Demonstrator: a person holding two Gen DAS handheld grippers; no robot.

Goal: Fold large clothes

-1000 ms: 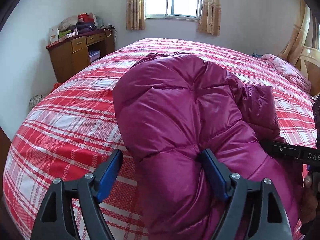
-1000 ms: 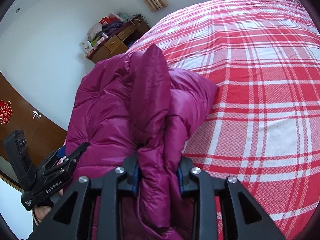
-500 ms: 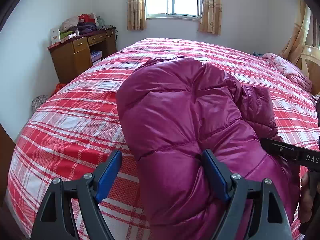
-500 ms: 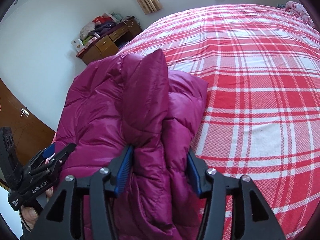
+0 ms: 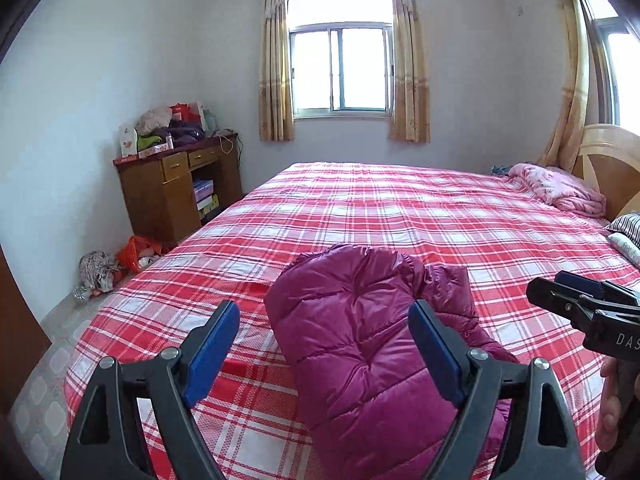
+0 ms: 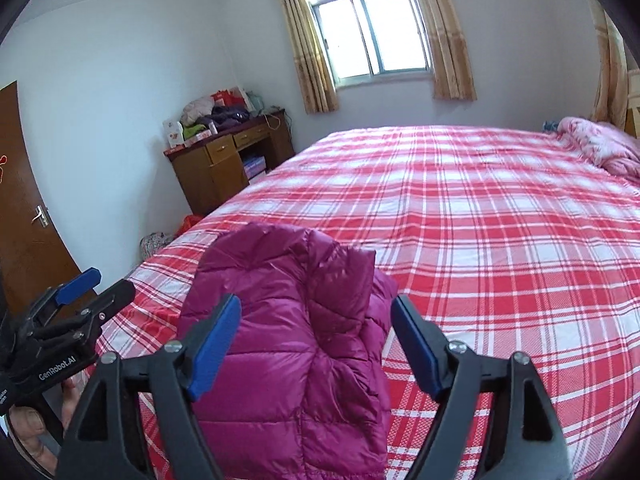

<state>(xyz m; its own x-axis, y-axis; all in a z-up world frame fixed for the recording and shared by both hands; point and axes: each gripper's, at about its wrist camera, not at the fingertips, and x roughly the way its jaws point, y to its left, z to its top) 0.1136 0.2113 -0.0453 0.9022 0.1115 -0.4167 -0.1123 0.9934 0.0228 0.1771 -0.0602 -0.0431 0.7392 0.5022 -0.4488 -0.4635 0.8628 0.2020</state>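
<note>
Folded magenta quilted down jacket (image 5: 360, 344) lies bundled near the foot corner of the red-and-white plaid bed (image 5: 420, 208); folding looks nearly done.
Left gripper (image 5: 324, 352) and right gripper (image 6: 316, 344) have just been opening, jaws wide, holding nothing. Open bedding stretches beyond; the bed edge runs close on the left.

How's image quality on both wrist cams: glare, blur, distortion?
Left wrist view: window blown out white, daylight sheen on the jacket, walls bowed by the fisheye, dark corners, no obvious blur. Right wrist view: window equally overexposed, bed bulging and tilted, jacket glossy but sharp.
</note>
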